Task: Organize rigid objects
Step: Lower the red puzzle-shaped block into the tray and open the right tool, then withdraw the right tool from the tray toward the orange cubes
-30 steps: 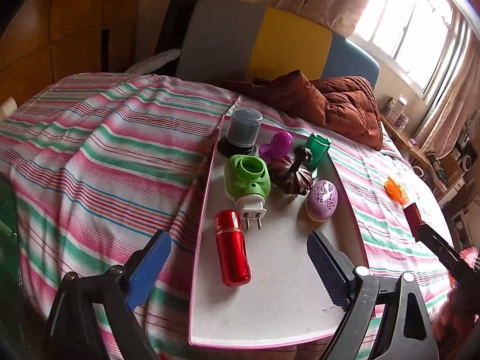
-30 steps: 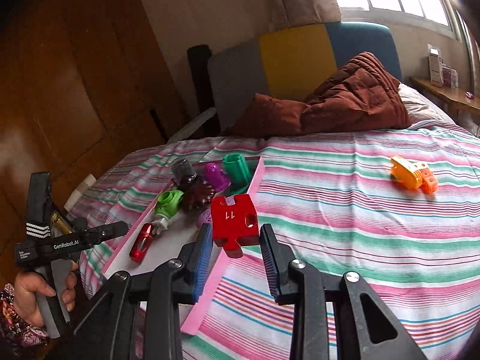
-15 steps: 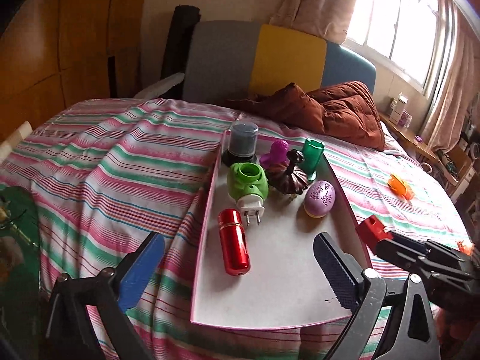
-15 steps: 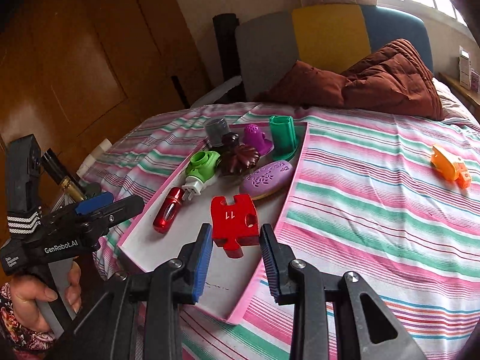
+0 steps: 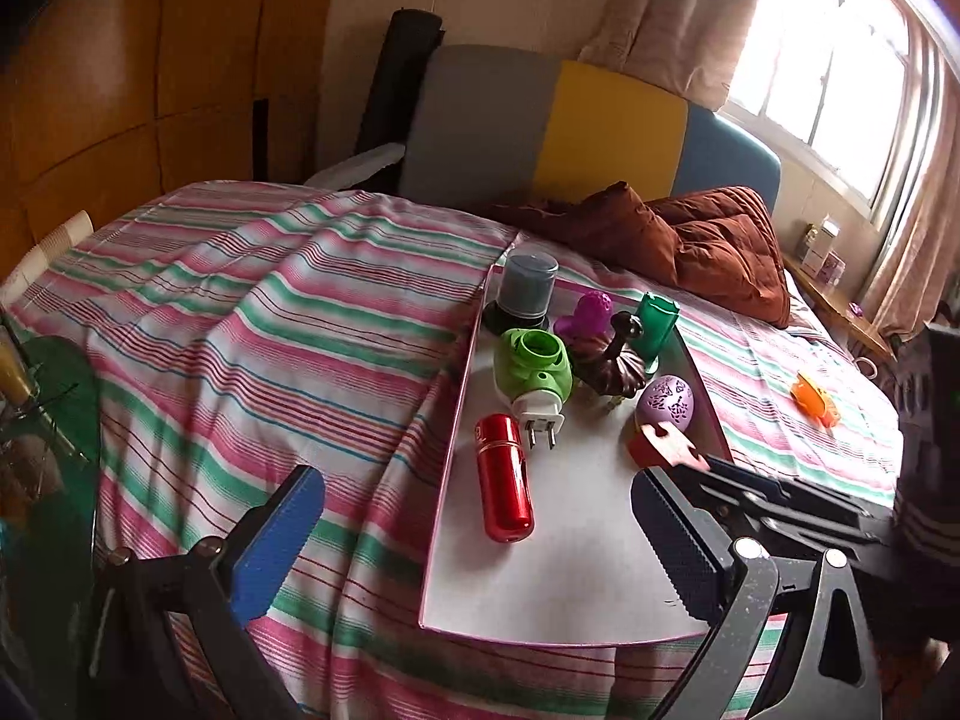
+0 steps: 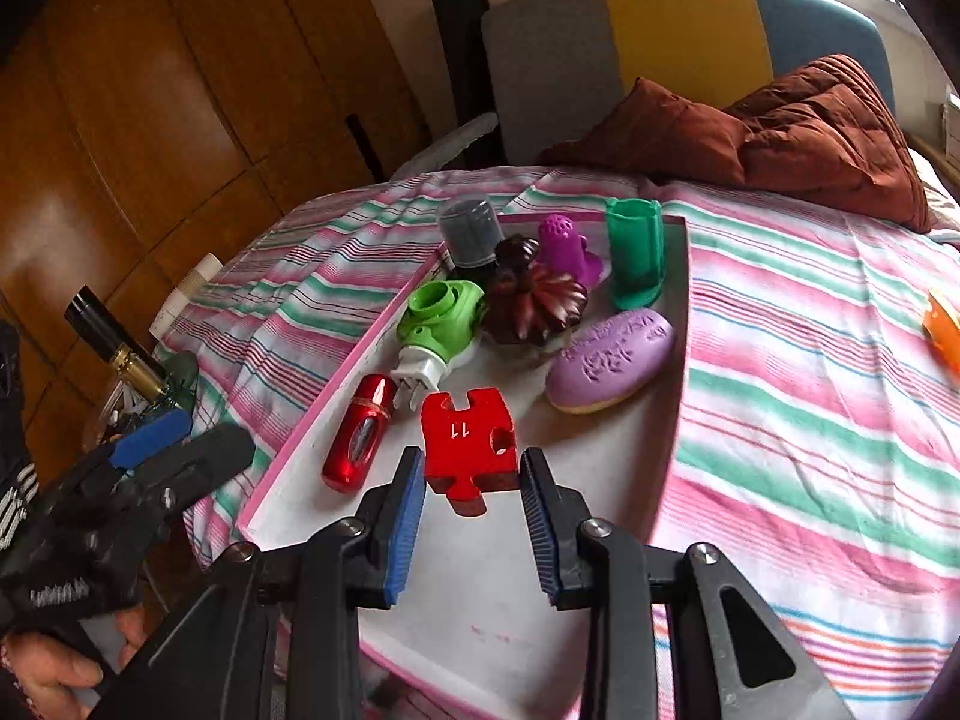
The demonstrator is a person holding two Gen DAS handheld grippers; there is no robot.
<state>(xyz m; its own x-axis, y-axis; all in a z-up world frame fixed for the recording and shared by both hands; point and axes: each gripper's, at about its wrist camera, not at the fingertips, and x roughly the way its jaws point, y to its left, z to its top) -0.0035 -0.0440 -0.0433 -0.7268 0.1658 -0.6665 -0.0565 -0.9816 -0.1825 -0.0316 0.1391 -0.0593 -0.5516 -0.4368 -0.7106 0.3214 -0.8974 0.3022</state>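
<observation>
A white tray with a pink rim [image 6: 600,468] [image 5: 576,570] lies on the striped bed. On it are a red cylinder [image 6: 358,432] [image 5: 504,492], a green plug-in device [image 6: 441,324] [image 5: 534,372], a dark brown lidded piece [image 6: 531,303], a purple egg shape [image 6: 612,357] [image 5: 666,402], a green cup [image 6: 635,252], a purple piece [image 6: 564,246] and a grey cylinder [image 6: 471,231]. My right gripper [image 6: 472,498] is shut on a red puzzle piece [image 6: 469,441] [image 5: 660,450] marked 11, held over the tray. My left gripper [image 5: 474,540] is open and empty at the tray's near left edge.
An orange toy [image 5: 813,399] [image 6: 945,330] lies on the bedspread to the right of the tray. A brown quilt [image 6: 780,126] is bunched by the grey, yellow and blue headboard [image 5: 558,120]. Bottles [image 6: 114,336] stand by the bed's left side.
My right gripper has carried the red puzzle piece leftward from over the tray's right rim to above the tray, near the red cylinder and purple egg. The left gripper stayed open.
</observation>
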